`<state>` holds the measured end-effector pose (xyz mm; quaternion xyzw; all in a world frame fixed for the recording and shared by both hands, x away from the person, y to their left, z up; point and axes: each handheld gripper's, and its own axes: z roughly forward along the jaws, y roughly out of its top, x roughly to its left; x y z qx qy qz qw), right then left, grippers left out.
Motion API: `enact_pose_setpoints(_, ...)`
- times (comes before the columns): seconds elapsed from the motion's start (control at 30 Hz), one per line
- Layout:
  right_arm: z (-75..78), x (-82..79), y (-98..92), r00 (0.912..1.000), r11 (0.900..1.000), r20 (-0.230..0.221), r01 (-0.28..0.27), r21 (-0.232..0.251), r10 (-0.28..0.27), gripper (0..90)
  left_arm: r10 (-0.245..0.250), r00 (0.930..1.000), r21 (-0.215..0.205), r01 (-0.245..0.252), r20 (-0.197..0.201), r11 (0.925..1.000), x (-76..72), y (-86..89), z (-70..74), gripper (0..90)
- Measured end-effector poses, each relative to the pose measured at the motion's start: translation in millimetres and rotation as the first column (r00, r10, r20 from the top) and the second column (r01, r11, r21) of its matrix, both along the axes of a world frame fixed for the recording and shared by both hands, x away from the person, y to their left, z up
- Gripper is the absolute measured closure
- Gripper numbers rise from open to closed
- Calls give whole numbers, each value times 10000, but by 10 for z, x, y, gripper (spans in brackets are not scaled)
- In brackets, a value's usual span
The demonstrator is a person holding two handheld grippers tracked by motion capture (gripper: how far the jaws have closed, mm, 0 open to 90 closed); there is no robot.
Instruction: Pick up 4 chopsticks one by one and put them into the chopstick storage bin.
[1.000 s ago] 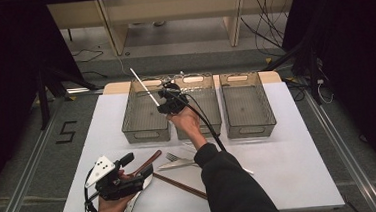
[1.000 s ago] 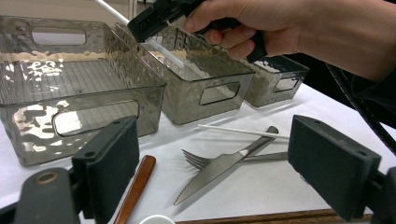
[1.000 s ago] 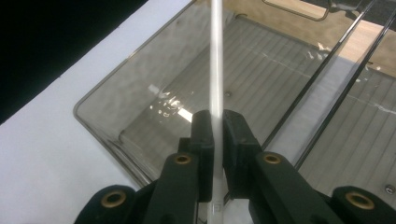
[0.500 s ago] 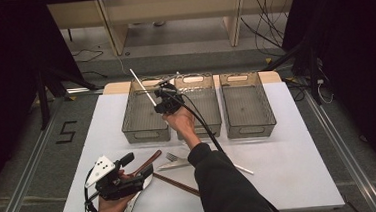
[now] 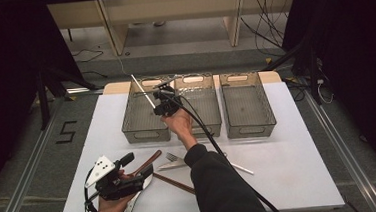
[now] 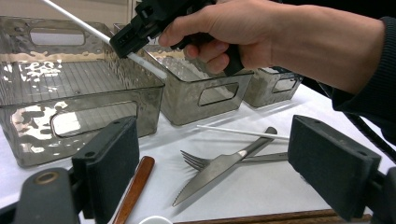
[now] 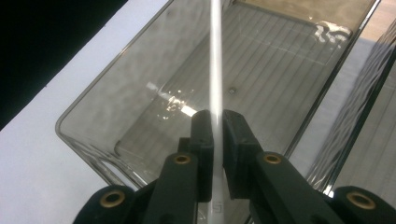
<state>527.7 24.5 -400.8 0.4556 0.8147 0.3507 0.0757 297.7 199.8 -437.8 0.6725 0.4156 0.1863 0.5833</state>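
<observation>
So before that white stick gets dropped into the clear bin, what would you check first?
1. Grip: the right gripper is shut on the white chopstick, pads on both sides. Ok.
2. Position: the chopstick hangs over the leftmost bin, inside its rim in the right gripper view. Ok.
3. Room in the bin: its ribbed floor looks bare. Ok.
4. Fit: the stick points along the bin's length, though tilted upward. Whether it lands flat: cannot tell.
5. Other hand: the left gripper sits open near the table's front by the fork and knife, well away. Ok.
</observation>
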Motion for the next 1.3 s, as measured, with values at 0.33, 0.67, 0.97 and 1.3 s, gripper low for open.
enact_pose_setpoints(0.33, -51, 25, 23, 9999, 9999, -122, 111, 15, -111, 697, 9, 10000, -10, -9, 3, 10000, 0, 3, 0, 162)
enact_pose_setpoints(0.67, 116, -1, -87, 9997, 9977, 36, -243, 638, 241, 435, 19, 10000, -12, -19, -1, 10000, 0, 7, 0, 162)
enact_pose_setpoints(0.97, 304, -212, -234, 9882, 9875, 543, -1464, 589, 1432, 356, 39, 10000, 18, -39, -4, 10000, 1, 7, -2, 161)
enact_pose_setpoints(1.3, 440, -471, -468, 9711, 9729, 1002, -2232, 603, 2166, 311, 36, 10000, 22, -36, -40, 10000, 1, 4, -4, 161)
